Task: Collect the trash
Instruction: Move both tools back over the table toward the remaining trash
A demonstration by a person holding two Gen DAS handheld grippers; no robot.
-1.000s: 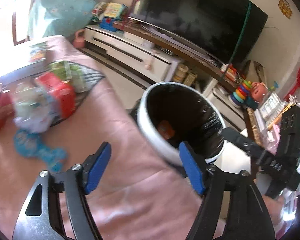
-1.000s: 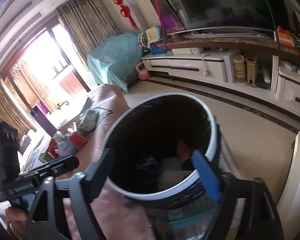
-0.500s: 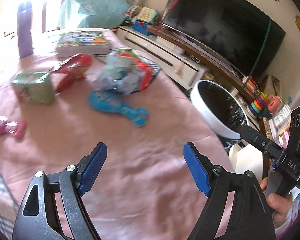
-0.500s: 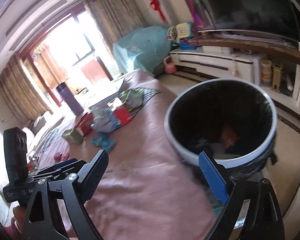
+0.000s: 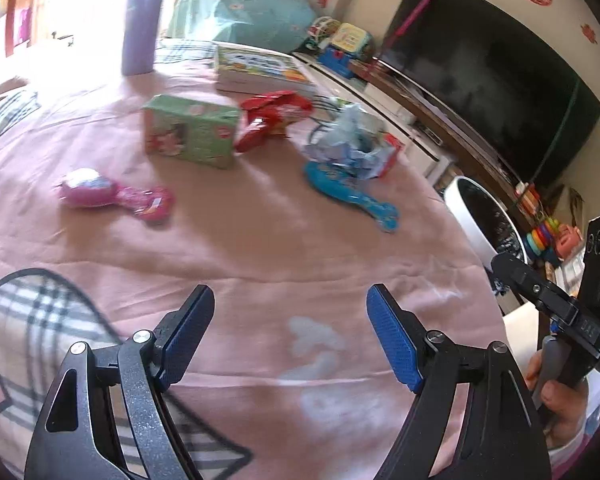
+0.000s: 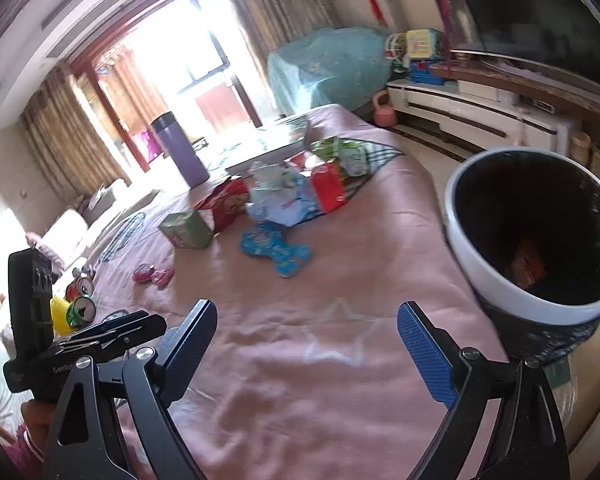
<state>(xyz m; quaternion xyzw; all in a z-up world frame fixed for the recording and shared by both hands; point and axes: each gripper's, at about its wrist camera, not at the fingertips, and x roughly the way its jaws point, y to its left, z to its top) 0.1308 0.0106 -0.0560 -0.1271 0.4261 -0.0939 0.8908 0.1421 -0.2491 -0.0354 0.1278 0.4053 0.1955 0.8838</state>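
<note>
Trash lies on a pink cloth [image 5: 260, 248]: a green carton [image 5: 190, 131] [image 6: 187, 230], a red wrapper [image 5: 272, 114], crumpled blue paper [image 5: 350, 144] [image 6: 282, 200], a blue flat toy-shaped piece [image 5: 350, 194] [image 6: 276, 250] and a pink wrapper [image 5: 112, 198] [image 6: 154, 274]. A white-rimmed bin with a black liner [image 6: 534, 240] [image 5: 484, 220] stands off the cloth's right edge with something orange inside. My left gripper [image 5: 290, 316] is open over bare cloth, well short of the trash. My right gripper [image 6: 304, 332] is open too, empty, left of the bin.
A purple flask [image 5: 140, 20] [image 6: 180, 150] and a stack of books [image 5: 260, 68] stand at the far end. Two cans [image 6: 80, 300] lie at the left. A TV [image 5: 480, 72] and a low white cabinet [image 6: 472, 114] line the right wall.
Both grippers have swung left, away from the bin and over the cloth. The bin has slid from between the fingers to the right edge, and the trash pile has come into the middle.
</note>
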